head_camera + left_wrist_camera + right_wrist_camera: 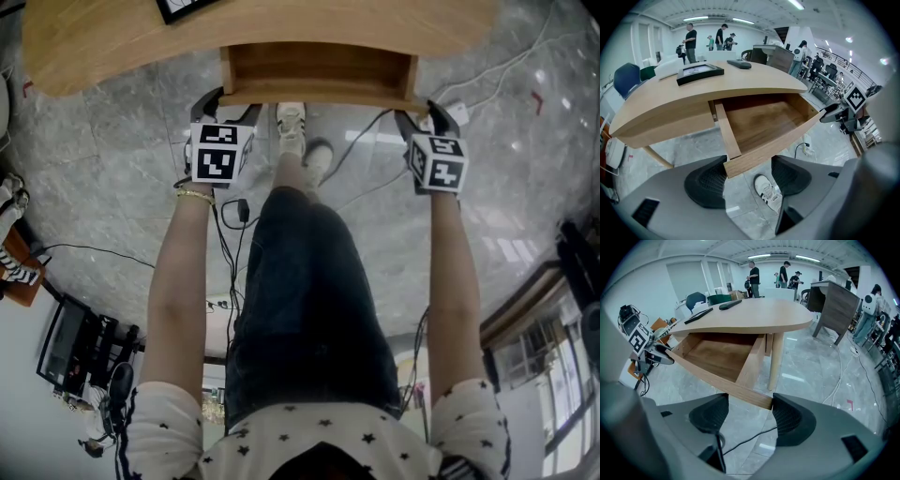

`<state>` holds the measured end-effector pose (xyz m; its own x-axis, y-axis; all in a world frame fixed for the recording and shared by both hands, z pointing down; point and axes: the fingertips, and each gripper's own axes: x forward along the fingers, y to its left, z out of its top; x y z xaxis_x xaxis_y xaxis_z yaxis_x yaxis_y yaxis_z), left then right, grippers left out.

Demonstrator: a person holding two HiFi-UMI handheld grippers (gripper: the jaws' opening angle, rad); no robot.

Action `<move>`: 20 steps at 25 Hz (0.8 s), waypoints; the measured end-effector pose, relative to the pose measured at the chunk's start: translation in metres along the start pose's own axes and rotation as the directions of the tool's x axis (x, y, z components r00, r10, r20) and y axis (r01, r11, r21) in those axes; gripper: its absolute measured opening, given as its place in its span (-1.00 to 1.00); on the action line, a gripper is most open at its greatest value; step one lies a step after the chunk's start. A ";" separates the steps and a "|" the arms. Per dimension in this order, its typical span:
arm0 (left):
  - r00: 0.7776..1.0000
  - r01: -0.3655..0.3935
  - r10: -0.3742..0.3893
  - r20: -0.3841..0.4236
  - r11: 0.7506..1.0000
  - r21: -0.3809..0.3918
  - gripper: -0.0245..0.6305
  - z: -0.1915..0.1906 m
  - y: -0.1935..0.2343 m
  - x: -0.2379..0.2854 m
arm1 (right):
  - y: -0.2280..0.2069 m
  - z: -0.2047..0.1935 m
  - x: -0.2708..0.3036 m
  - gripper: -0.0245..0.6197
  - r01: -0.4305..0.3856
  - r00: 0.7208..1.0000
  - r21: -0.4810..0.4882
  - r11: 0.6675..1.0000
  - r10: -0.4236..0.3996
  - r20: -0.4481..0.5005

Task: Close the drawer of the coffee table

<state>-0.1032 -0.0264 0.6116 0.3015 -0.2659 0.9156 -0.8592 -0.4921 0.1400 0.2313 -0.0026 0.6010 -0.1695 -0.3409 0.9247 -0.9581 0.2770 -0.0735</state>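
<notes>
drawer (319,73) open toward the person (309,309), long front crosswise, corners between parted jaws of left gripper (749,176) and right gripper (749,414)

Left claw (749,176), right claw (750,417): jaws apart.

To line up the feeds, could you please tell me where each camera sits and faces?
Head view: on the head, facing steeply down at the drawer and table; arms, legs, a shoe, left gripper and right gripper show.
Left gripper view: on the left gripper, facing the drawer's left front corner between its open jaws; shoe below.
Right gripper view: on the right gripper, facing the drawer's right front corner between its open jaws.
Shared: all show the open drawer; each gripper view shows the other gripper.
</notes>
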 end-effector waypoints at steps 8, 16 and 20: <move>1.000 -0.002 0.002 0.005 1.000 0.000 0.00 0.006 0.003 0.001 | -0.001 0.007 0.001 -0.01 -0.002 1.000 0.001 1.000 0.002 0.008; 1.000 -0.002 0.002 0.007 1.000 -0.001 0.01 0.013 0.006 0.003 | -0.005 0.013 0.004 -0.01 -0.002 1.000 -0.001 1.000 0.002 0.013; 1.000 -0.002 0.002 0.009 1.000 0.002 0.00 0.017 0.008 0.003 | -0.006 0.017 0.004 -0.01 0.000 1.000 0.001 1.000 0.000 0.017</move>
<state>-0.1016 -0.0454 0.6090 0.3034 -0.2745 0.9125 -0.8591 -0.4930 0.1374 0.2326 -0.0206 0.5986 -0.1736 -0.3563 0.9181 -0.9582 0.2766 -0.0738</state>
